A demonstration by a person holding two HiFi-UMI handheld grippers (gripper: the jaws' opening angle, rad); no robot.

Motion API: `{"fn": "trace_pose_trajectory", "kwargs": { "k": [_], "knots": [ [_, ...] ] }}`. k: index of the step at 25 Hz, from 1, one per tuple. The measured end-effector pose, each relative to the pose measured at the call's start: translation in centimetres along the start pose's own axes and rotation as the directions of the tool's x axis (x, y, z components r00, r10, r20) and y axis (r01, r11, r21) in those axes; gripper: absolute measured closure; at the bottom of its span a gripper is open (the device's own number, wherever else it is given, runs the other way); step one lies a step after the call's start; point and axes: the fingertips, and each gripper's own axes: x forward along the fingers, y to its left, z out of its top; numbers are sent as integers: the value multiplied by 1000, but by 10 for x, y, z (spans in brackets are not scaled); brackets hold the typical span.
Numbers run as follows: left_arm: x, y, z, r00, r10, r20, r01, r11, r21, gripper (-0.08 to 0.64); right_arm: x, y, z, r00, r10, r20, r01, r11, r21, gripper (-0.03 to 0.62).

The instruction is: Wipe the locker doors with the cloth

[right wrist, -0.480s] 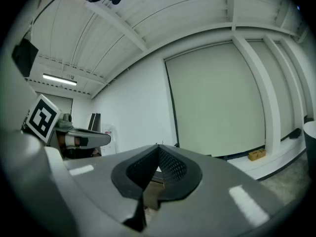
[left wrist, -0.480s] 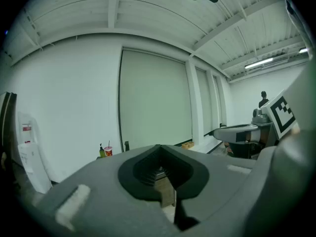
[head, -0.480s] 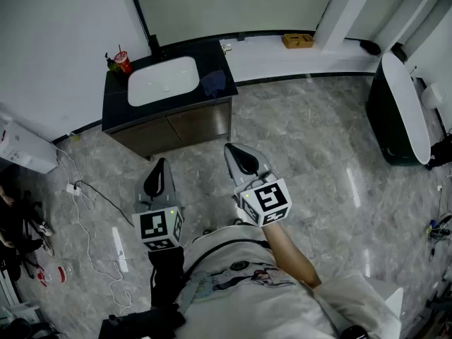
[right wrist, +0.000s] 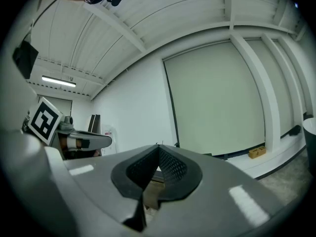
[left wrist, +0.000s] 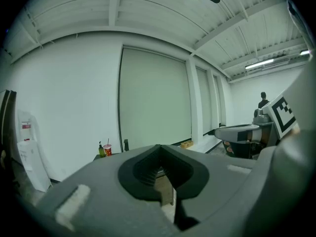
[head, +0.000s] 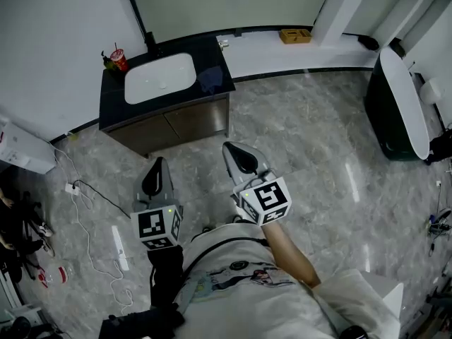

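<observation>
On bench [head: 113, 99] by the sink, well apart from both tongs: blue cloth [head: 212, 81], not picked up. Holds left tongs [head: 156, 178] and right tongs [head: 242, 160] closed, empty, above floor. Looks unstarted; cabinet doors [head: 187, 124] all left to wipe.

Glossy marbled floor [head: 311, 140] — wood-fronted cabinet [head: 191, 124]
</observation>
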Motion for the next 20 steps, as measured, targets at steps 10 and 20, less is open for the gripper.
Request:
{"fn": "trace_pose_trajectory", "kwargs": {
  "k": [10,20],
  "knots": [
    [8,-16,-4,1000,-2,-22,2,1000,-8,560,-12,-17,-8,1000,2,-11,-1,999,47,589],
    [20,-26,-18,995,58,-81,-60,998,-11,560,-14,-26,-6,995,103,-16,-101,990,98,588]
  ]
}}
